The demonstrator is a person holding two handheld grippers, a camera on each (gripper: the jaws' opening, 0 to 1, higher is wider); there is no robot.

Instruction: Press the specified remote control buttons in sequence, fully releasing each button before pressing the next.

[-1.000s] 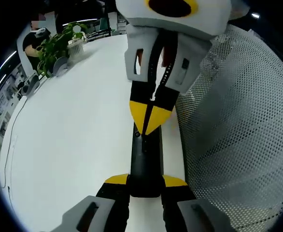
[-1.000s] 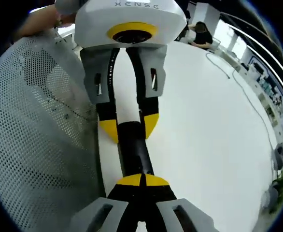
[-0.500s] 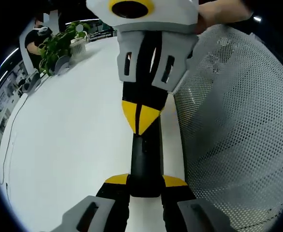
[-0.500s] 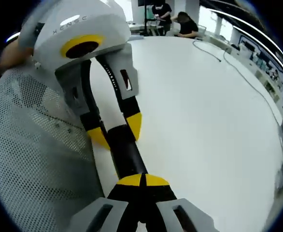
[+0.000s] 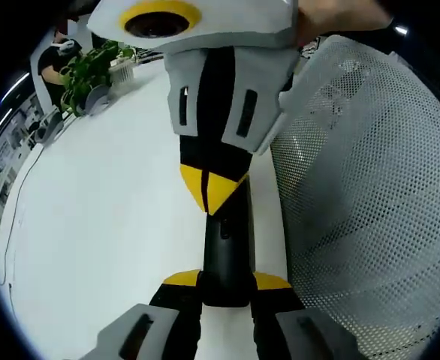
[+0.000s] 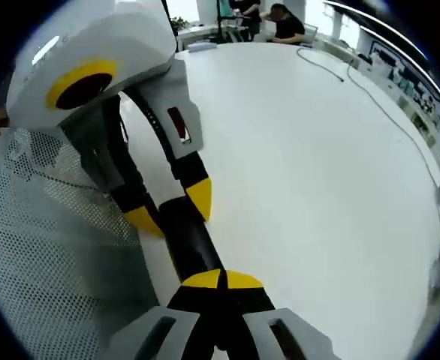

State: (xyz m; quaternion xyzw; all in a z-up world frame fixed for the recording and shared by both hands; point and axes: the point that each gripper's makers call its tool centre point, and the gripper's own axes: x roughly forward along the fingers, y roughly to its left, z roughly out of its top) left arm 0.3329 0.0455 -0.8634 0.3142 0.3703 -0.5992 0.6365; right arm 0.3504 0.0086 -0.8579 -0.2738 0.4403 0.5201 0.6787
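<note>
I hold one black remote between my two tongs. My left tongs grip its near end on both sides. My right tongs, closed tight, press their yellow tips on it above the white counter.

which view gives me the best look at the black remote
The left gripper view: the black remote runs up the middle with a button on its face visible, clamped by the left tool. The right gripper view shows a shorter, plainer stretch under the right tool's closed tips.
</note>
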